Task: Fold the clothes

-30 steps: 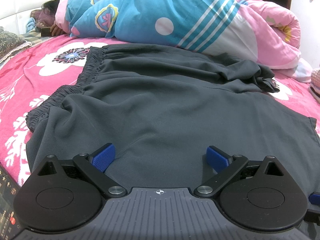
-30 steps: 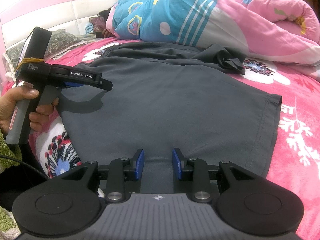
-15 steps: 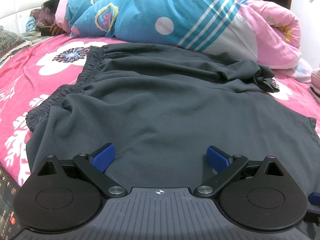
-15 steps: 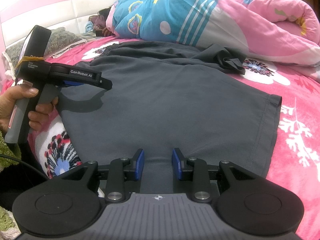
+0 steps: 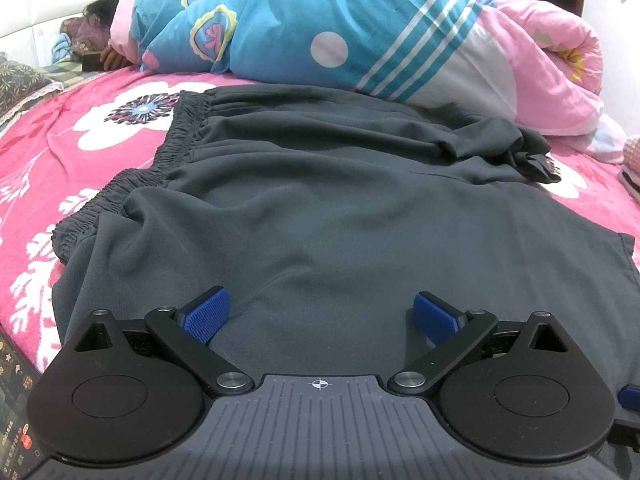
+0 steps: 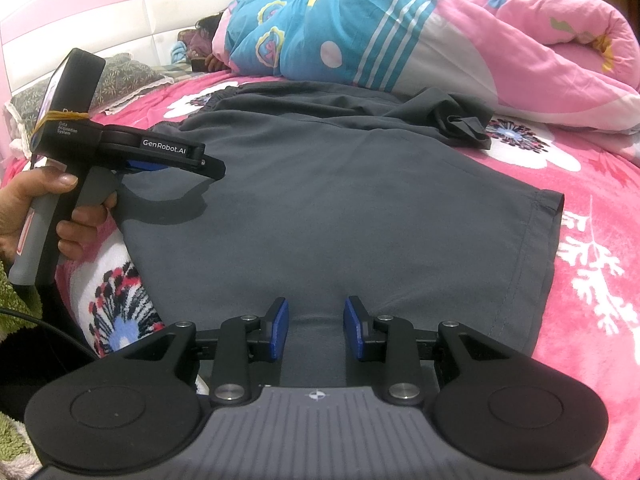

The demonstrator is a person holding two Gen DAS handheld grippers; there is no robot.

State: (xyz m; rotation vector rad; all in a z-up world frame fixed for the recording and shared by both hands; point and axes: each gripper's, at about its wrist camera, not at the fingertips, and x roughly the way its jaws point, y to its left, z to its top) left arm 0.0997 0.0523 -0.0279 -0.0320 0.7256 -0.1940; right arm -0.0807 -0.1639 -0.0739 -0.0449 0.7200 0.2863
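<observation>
Dark grey shorts (image 5: 328,216) lie spread flat on the pink floral bed (image 5: 60,152), with the elastic waistband (image 5: 176,148) at the left. One leg end is bunched at the far right (image 6: 464,124). My left gripper (image 5: 320,314) hovers low over the near edge of the shorts, its blue pads (image 5: 208,314) wide apart and empty. In the right wrist view a hand (image 6: 36,208) holds the left gripper (image 6: 214,168) above the shorts' left edge. My right gripper (image 6: 316,328) sits at the near hem, pads (image 6: 280,330) a narrow gap apart with a low ridge of fabric between them.
A person lies under a blue and pink quilt (image 5: 320,28) along the far side of the bed, just beyond the shorts. A patterned pillow (image 6: 120,76) and white headboard (image 6: 100,24) stand at the far left. Green fuzzy fabric (image 6: 16,300) shows at the near left.
</observation>
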